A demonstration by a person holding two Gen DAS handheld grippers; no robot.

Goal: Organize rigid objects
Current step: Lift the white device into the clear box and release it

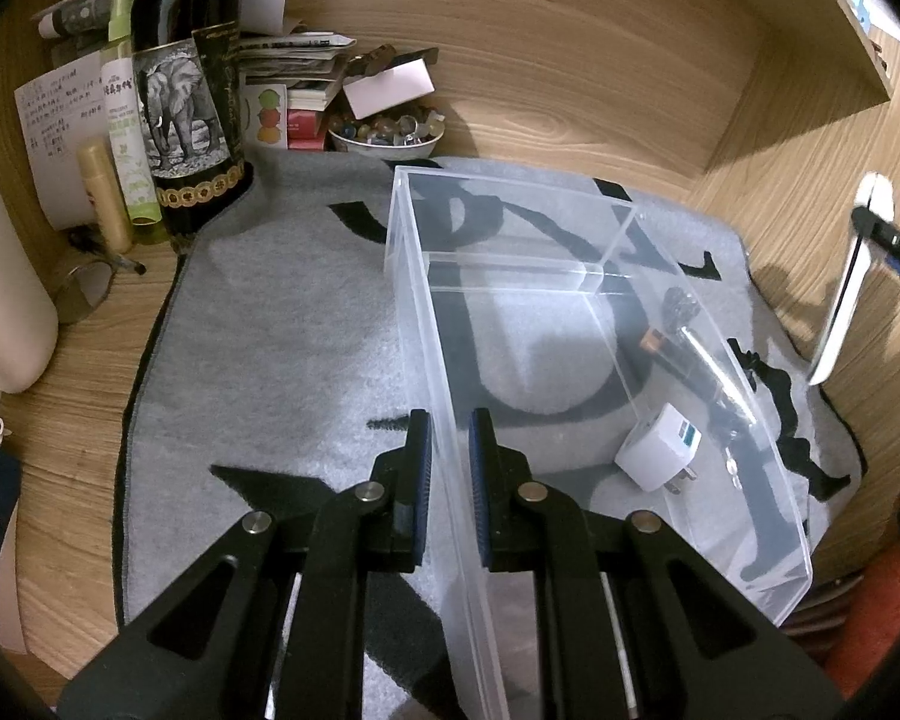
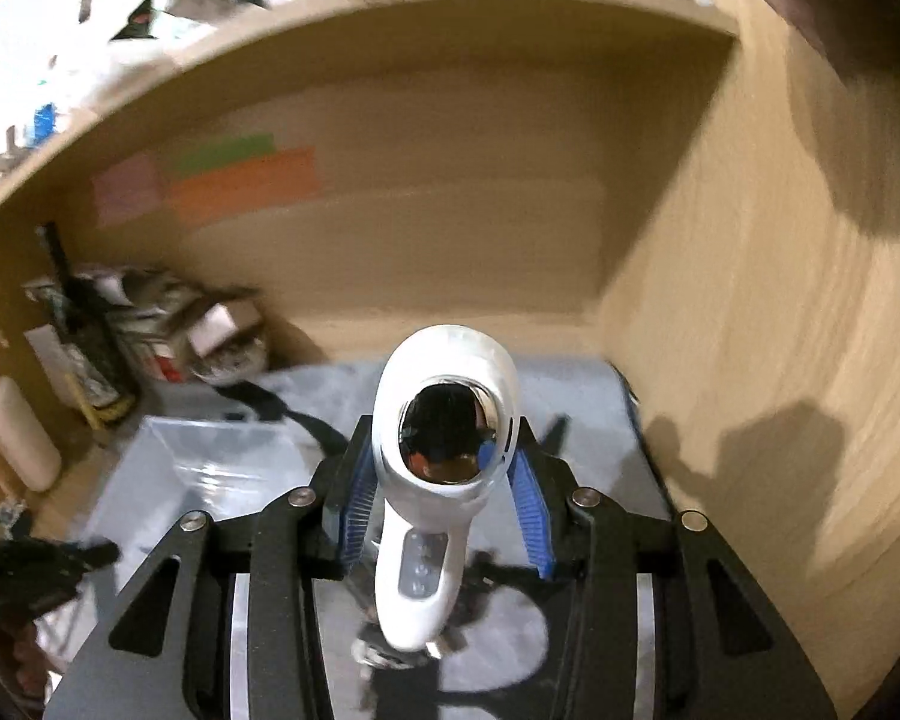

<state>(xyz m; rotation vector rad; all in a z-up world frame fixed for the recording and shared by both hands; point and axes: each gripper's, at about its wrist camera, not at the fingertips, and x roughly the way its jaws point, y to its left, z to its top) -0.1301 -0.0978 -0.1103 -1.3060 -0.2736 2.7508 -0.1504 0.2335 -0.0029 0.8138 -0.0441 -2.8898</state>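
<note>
A clear plastic box [image 1: 510, 228] stands on the grey mat [image 1: 258, 330]. My left gripper [image 1: 450, 420] is shut on the box's near side wall, one pad on each face. In the box lie a white plug adapter [image 1: 660, 447], a small orange-and-black battery [image 1: 660, 339] and a dark pen-like item [image 1: 708, 372]. My right gripper [image 2: 447, 426] is shut on a white handheld device [image 2: 444, 468] with an oval mirrored face and buttons on its handle, held above the mat. From the left wrist view that device [image 1: 846, 294] hangs right of the box, with the right gripper [image 1: 894, 240] at the frame edge.
At the back left stand a dark bottle with an elephant label [image 1: 180, 96], a green spray bottle [image 1: 126, 120], stacked papers and a bowl of small trinkets [image 1: 384, 135]. A wooden side panel [image 1: 780, 90] closes the right. A cream-coloured item [image 1: 0, 288] stands at the far left.
</note>
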